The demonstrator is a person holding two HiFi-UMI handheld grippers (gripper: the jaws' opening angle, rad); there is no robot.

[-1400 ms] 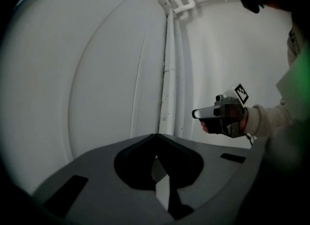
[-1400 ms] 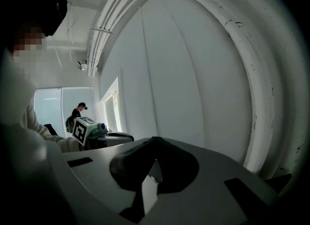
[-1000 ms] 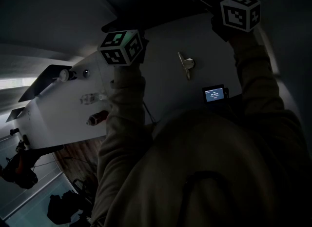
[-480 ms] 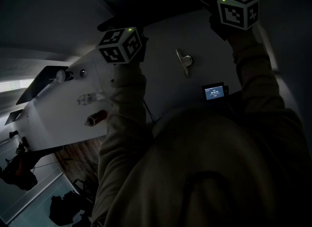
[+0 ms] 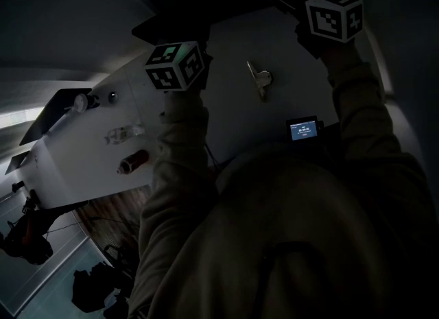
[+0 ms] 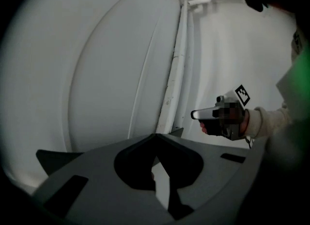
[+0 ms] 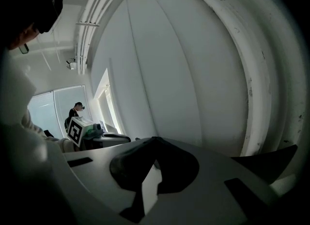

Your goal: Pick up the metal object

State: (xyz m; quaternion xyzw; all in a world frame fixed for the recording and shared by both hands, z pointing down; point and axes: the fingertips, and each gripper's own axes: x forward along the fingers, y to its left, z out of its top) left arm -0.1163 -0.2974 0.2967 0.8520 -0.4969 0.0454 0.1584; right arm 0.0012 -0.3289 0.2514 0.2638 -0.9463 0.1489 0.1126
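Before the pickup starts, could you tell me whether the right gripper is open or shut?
Shut: in its own view the right gripper has its jaws touching at the tips, nothing between them.

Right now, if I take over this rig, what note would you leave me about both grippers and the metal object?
Left gripper: shut, empty, held up, facing the wall.
Right gripper: shut, empty, likewise held up.
Metal object: lies untouched on the white table, between the two grippers in the head view.
Done: nothing.
To do: lower one gripper, open it, grasp the metal object, lift.
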